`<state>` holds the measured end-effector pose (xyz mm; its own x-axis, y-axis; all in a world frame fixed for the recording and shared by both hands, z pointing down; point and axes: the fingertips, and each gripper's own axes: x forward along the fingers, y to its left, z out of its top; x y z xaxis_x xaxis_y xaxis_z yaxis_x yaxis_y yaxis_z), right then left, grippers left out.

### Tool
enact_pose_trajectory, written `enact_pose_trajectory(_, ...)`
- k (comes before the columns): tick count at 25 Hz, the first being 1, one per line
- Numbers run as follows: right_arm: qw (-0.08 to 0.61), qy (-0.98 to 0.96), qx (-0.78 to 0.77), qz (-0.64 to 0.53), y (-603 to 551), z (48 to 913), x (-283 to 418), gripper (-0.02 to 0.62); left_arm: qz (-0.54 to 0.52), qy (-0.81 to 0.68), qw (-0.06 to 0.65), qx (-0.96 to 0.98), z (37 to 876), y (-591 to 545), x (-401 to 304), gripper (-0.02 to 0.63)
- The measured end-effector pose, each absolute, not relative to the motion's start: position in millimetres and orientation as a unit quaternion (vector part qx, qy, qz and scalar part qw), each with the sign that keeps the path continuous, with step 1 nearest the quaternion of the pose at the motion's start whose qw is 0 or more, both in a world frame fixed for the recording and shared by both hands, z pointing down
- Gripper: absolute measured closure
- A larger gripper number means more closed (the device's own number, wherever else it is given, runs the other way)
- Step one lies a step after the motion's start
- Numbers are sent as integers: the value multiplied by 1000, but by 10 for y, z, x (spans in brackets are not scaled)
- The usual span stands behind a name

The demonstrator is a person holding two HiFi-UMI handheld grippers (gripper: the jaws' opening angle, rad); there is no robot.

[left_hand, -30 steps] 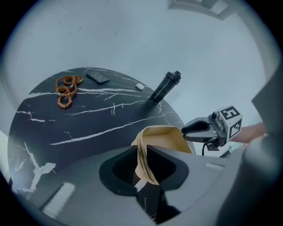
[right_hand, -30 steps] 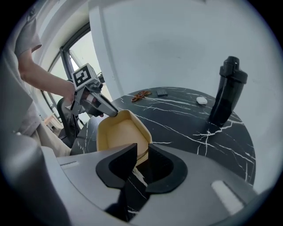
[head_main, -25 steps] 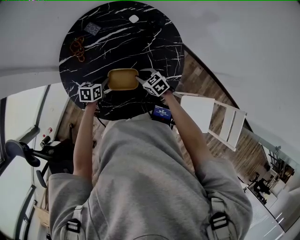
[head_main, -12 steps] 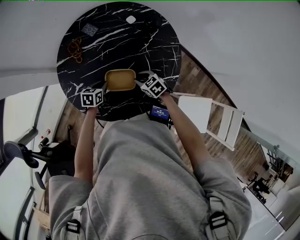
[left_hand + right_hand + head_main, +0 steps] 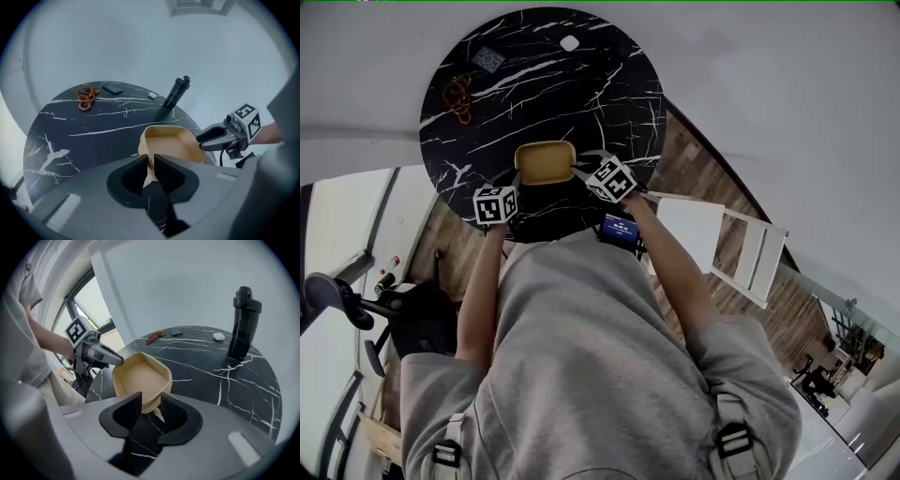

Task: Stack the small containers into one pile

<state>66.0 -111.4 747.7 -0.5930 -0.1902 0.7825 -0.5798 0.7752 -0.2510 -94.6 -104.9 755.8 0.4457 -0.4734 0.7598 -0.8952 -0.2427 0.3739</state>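
Note:
A pile of nested tan containers [image 5: 546, 161] sits at the near edge of the black marble table [image 5: 581, 84]. My left gripper [image 5: 150, 161] is at the pile's near-left corner. Its jaws stand narrow, with the tan wall [image 5: 149, 165] filling the gap, so it is shut on that corner. In the right gripper view its fingers [image 5: 110, 356] meet the far rim. My right gripper [image 5: 151, 404] is open. The pile's [image 5: 140, 378] corner lies between its jaws, and there is a gap on the left side. In the left gripper view the right gripper's tips [image 5: 199, 138] are beside the pile's [image 5: 171, 145] right rim.
A black bottle [image 5: 243, 324] stands on the far right of the table. A string of brown beads [image 5: 456, 94], a small dark card [image 5: 488, 59] and a small white item [image 5: 569, 42] lie at the far side. A white folding chair [image 5: 722, 239] stands right of the table.
The left gripper's cube has shifted toward the person and to the right, swinging round the pile's corner. The right gripper and the pile have barely moved.

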Motion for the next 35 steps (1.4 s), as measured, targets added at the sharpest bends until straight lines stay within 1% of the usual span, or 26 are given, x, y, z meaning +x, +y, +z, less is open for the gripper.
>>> enact_pose_trajectory(4, 383, -861, 240, 234, -1210, 7359, 610, 461, 245, -475, 388, 751, 7413, -1093, -971, 561)
enact_pose_trajectory(8, 331, -883, 278, 182, -1354, 6800, 593, 466, 186, -494, 328, 784, 6872, -1238, -1007, 563)
enact_pose_trajectory(12, 243, -907, 326, 108, -1357, 5816, 592, 481, 112, -503, 219, 829, 5961, -1311, -965, 568)
enact_pose_trajectory(15, 179, -915, 357, 56, -1272, 5107, 641, 487, 75, -509, 136, 846, 5332, -1313, -864, 588)
enact_pose_trajectory(19, 99, -915, 390, 25, -1107, 4401, 750, 488, 35, -520, 41, 853, 4640, -1247, -647, 592)
enact_pose_trajectory(21, 66, -911, 408, 11, -1020, 4098, 791, 489, 27, -521, 6, 853, 4314, -1168, -541, 592)
enact_pose_trajectory(24, 34, -902, 430, -8, -850, 3762, 814, 497, 27, -522, -23, 852, 3907, -1048, -449, 594)
enact_pose_trajectory(27, 26, -896, 441, -39, -736, 3584, 777, 513, 25, -526, -49, 849, 3691, -952, -425, 597)
enact_pose_trajectory(30, 19, -897, 440, -32, -718, 3592, 730, 517, 30, -524, -48, 850, 3673, -874, -402, 599)
enact_pose_trajectory(32, 7, -902, 431, -17, -719, 3598, 674, 531, 29, -522, -48, 851, 3684, -838, -397, 600)
enact_pose_trajectory(35, 12, -909, 416, -20, -724, 3618, 555, 531, 44, -527, -41, 848, 3760, -762, -463, 601)
